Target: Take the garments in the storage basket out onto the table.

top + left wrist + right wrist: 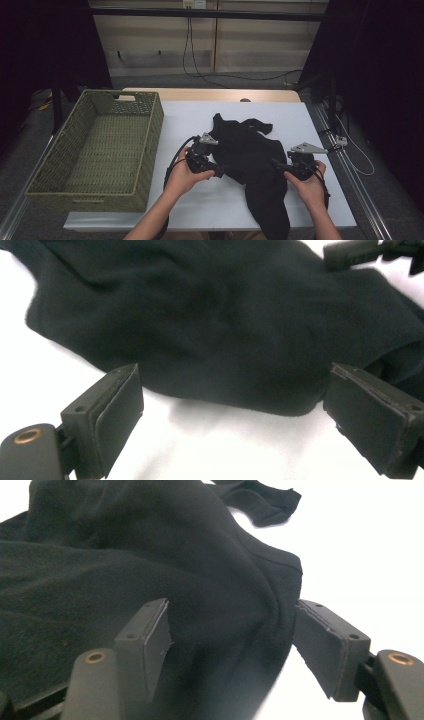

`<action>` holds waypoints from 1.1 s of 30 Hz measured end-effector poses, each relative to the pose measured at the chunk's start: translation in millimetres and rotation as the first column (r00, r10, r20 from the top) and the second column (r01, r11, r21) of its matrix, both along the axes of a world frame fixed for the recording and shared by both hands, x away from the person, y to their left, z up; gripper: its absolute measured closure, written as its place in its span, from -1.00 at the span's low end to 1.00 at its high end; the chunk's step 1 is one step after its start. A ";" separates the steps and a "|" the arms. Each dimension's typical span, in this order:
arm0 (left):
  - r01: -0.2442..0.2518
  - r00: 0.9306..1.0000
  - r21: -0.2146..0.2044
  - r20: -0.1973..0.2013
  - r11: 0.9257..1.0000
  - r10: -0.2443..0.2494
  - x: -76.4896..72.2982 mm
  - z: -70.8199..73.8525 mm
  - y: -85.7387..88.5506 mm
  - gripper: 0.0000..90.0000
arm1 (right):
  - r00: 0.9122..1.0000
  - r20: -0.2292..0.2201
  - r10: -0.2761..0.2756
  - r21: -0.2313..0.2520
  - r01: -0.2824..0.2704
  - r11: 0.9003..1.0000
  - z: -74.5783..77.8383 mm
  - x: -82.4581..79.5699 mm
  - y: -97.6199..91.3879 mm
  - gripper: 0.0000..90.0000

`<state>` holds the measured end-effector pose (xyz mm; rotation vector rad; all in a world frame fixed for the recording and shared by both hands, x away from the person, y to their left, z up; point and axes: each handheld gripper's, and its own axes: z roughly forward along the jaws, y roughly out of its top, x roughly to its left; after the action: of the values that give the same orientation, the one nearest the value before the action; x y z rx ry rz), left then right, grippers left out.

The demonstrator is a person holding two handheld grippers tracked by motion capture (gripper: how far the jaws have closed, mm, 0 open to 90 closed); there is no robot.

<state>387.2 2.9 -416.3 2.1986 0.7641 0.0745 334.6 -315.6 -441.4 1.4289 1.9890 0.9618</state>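
Note:
A black garment (248,147) lies crumpled on the white table (190,120), one end hanging over the near edge. My left gripper (220,171) sits at the garment's left edge. Its jaws stand wide apart in the left gripper view, my left gripper (230,412) having the hem of the garment (215,325) just ahead of the pads and nothing pressed. My right gripper (278,164) is at the garment's right side. In the right gripper view a fold of the garment (150,555) lies between the spread jaws of my right gripper (232,645), ungripped.
A green woven basket (150,131) with nothing in it stands on the table's left part. The right gripper's jaw tip (350,252) shows across the cloth in the left gripper view. Bare white tabletop lies between basket and garment. Cables (192,60) hang behind the table.

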 end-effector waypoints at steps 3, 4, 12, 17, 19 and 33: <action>0.001 1.000 -0.001 0.001 1.000 -0.001 -1.5 -0.7 -0.5 -0.79 | 1.000 -0.008 0.006 -0.004 -0.006 1.000 -1.0 -0.7 -1.5 -0.31; 0.003 1.000 0.004 -0.001 1.000 -0.003 -1.8 -0.9 0.1 -0.78 | 1.000 -0.009 -0.002 0.003 0.002 1.000 -0.7 -0.5 -1.6 -0.31; -0.018 1.000 0.015 -0.005 1.000 0.018 5.3 -5.7 5.9 -0.78 | 0.996 -0.087 -0.009 -0.025 0.006 1.000 -18.0 7.7 0.1 0.31; -0.019 1.000 0.018 0.000 1.000 0.019 4.6 -5.0 6.8 -0.78 | 0.996 -0.086 0.007 0.021 -0.006 1.000 -11.0 9.3 -7.1 1.00; -0.021 1.000 0.015 0.004 1.000 0.021 3.6 -3.9 7.7 -0.77 | 0.997 -0.082 0.006 0.034 -0.003 0.999 -8.2 12.6 -15.3 1.00; -0.039 0.999 0.010 0.007 0.999 0.039 5.1 -2.2 14.2 -0.77 | 0.996 -0.007 -0.087 -0.059 0.086 0.995 -0.1 15.7 -40.5 1.00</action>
<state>392.3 17.1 -418.5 2.1923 0.8049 0.1060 350.3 -356.0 -441.6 1.4771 1.9298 0.8533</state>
